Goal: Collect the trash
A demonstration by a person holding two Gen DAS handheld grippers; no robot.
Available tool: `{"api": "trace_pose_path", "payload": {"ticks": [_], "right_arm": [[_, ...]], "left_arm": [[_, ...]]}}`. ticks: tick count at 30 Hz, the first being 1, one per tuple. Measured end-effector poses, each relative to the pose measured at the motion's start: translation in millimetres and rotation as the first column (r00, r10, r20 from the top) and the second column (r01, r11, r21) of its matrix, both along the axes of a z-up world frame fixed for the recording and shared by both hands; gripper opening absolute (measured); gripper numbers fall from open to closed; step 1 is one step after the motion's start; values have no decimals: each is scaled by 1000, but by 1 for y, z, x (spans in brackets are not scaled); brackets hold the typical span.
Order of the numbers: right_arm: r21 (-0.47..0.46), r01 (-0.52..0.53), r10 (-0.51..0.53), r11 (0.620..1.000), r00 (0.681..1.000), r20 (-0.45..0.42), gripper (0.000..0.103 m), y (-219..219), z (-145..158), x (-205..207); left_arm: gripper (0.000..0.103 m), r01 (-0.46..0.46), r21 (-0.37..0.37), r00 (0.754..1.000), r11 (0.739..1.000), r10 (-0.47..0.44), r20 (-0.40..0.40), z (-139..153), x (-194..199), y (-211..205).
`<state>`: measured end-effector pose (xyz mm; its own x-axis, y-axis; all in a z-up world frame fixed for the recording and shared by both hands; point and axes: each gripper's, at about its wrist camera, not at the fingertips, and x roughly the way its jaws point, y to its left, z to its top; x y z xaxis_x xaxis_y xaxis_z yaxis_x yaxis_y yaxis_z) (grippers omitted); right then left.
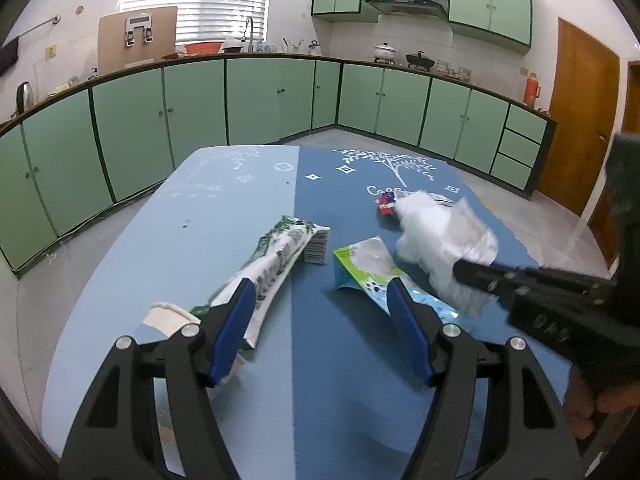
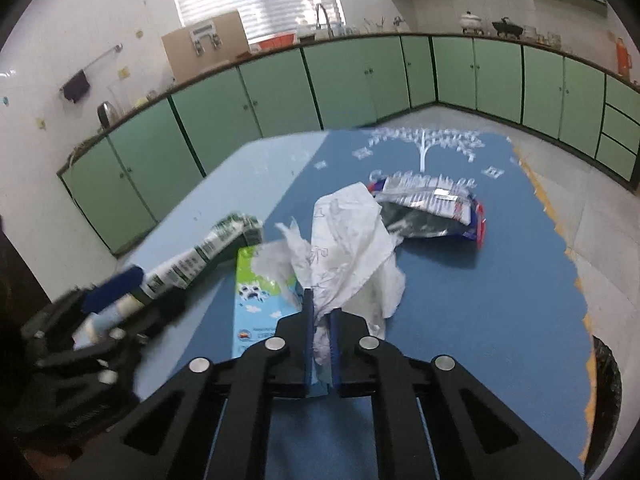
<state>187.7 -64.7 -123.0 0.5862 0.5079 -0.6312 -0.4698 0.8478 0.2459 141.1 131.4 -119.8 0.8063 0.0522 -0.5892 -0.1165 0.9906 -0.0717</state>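
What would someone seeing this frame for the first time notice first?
The crumpled white paper pinched in the right gripper at mid-table. To its left lie a flattened blue-and-green milk carton and a green-and-white carton, with the open left gripper poised over the blue tablecloth.

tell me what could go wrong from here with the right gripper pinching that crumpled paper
1. The right gripper is shut on only a corner of the crumpled white paper, so it may tear or slip out.
2. The paper drapes over the flattened blue carton and could drag it along.
3. The left gripper is open close by; the two could collide.
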Motion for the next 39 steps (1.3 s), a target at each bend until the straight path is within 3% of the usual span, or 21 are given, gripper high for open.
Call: {"api": "trace_pose_path", "payload": {"ticks": [5,8,16,19,21,23,32,36,38,39], "right_arm": [[60,34,-38,998,998,55,7,-29,25,-13],[97,52,-56,994,998,39,7,-47,31,-11],[42,132,-132,990,991,-15,8,-69,15,-5],[9,180,-179,984,983,-32,18,-79,5,-3],[-3,208,-208,978,978,-37,38,-86,1,-3],[-16,230,-230,973,973,-28,47,-94,0,-5],[-41,234,-235,971,972,-5,48,-105,-2,-12],[-35,233,-234,972,972,-5,48,-105,-2,-13],[-30,234,-235,972,972,-5,48,-106,-2,-13],[-26,233,-233,972,972,-5,48,-106,-2,-13]], "left_arm": [[71,23,-20,1000,1000,-23,0,1,2,-11],[72,49,-26,999,998,-49,-3,1,5,-23],[75,94,-12,995,995,-94,-13,-1,12,-43],[77,102,-11,994,995,-102,-26,-4,16,-46],[79,106,-9,994,994,-106,-39,-9,21,-49],[80,100,-7,994,995,-100,-53,-14,25,-52],[85,43,17,995,999,-41,-96,-31,41,-62],[85,18,2,993,1000,-18,-118,-38,50,-62],[68,15,-17,993,1000,-17,-120,-39,53,-59],[66,15,-25,992,1000,-18,-125,-40,53,-59]]}}
